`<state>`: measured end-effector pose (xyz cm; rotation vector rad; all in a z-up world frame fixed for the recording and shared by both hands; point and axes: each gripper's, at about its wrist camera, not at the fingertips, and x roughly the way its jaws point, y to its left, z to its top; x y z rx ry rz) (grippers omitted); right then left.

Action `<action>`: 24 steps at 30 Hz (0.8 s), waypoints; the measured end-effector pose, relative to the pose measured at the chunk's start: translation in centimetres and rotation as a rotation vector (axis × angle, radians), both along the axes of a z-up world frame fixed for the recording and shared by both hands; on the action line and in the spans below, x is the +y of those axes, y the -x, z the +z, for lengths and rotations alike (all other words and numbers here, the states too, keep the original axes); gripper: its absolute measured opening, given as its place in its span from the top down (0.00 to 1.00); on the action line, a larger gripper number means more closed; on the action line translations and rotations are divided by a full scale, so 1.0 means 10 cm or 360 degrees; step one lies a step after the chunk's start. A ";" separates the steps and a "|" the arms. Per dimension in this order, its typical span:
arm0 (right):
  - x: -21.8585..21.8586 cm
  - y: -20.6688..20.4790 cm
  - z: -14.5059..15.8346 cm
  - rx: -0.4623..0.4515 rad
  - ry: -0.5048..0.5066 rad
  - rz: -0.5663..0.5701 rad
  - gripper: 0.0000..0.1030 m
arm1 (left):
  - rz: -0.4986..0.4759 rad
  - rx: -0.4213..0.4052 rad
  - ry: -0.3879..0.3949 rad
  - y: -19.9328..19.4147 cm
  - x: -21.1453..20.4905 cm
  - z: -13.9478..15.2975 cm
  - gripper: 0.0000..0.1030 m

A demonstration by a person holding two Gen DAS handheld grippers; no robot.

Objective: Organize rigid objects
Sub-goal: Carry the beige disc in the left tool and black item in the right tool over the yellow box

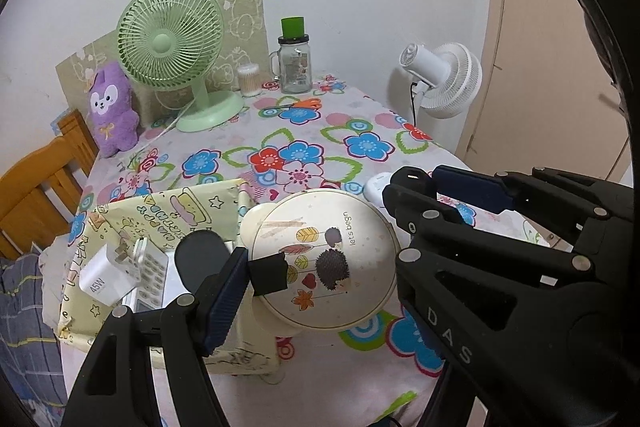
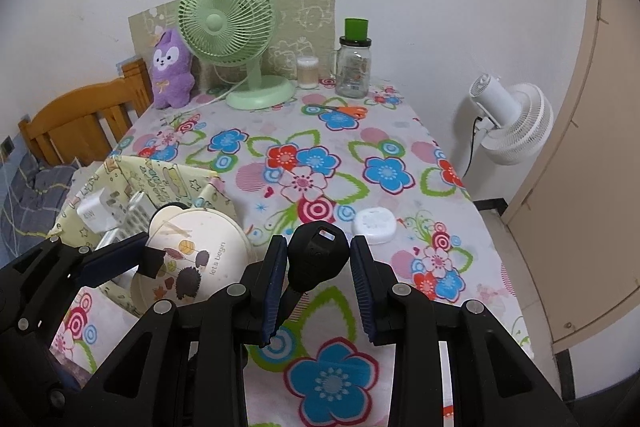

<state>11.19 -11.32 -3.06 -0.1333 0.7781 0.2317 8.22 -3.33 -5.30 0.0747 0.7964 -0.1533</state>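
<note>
Presently, the left claw (image 1: 316,247) grips one round cream tin (image 1: 324,259) across its width, held at the edge of the yellow storage box (image 1: 168,211), which holds one white charger (image 1: 102,277). Rightward, the right claw (image 2: 318,291) is clamped on one black key-shaped object (image 2: 316,259) above the surface (image 2: 320,147). Both items look stiff and light; the tin's smooth lid may slip, so rim holds suit it.

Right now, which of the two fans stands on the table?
The green fan, standing on the flowered table beside the purple plush toy. The white fan stands beyond the table's edge.
</note>
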 end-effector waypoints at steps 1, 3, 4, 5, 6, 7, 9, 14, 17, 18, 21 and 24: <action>0.03 -0.01 0.00 0.0000 0.0003 0.0000 0.66 | -0.0001 0.0001 0.0002 0.00 0.02 0.00 0.26; 0.09 -0.02 -0.01 0.0005 0.0010 0.0003 0.66 | 0.0001 0.0005 0.0005 -0.03 0.08 -0.01 0.26; 0.12 -0.03 -0.02 0.0006 0.0014 0.0007 0.66 | 0.0005 0.0004 0.0004 -0.04 0.11 -0.02 0.26; 0.15 -0.04 -0.02 0.0006 0.0017 0.0012 0.66 | 0.0011 0.0005 0.0004 -0.06 0.15 -0.02 0.26; 0.19 -0.05 -0.02 0.0004 0.0021 0.0017 0.66 | 0.0015 0.0005 0.0005 -0.07 0.18 -0.02 0.26; 0.23 -0.06 -0.01 0.0005 0.0023 0.0024 0.66 | 0.0022 0.0006 0.0005 -0.07 0.22 -0.02 0.26; 0.30 -0.09 -0.01 0.0005 0.0026 0.0038 0.66 | 0.0037 0.0005 0.0006 -0.09 0.29 -0.02 0.26; 0.49 -0.15 -0.01 0.0009 0.0023 0.0079 0.66 | 0.0073 0.0011 0.0004 -0.15 0.47 -0.02 0.26; 0.58 -0.18 -0.03 0.0018 0.0021 0.0099 0.66 | 0.0085 0.0024 0.0003 -0.17 0.55 -0.04 0.26; 0.62 -0.19 -0.04 0.0024 0.0021 0.0103 0.66 | 0.0089 0.0031 0.0002 -0.18 0.58 -0.05 0.26; 0.70 -0.23 -0.07 0.0042 0.0019 0.0113 0.66 | 0.0095 0.0047 0.0001 -0.21 0.65 -0.08 0.26; 0.77 -0.25 -0.11 0.0057 0.0017 0.0122 0.66 | 0.0101 0.0063 -0.0001 -0.23 0.71 -0.10 0.26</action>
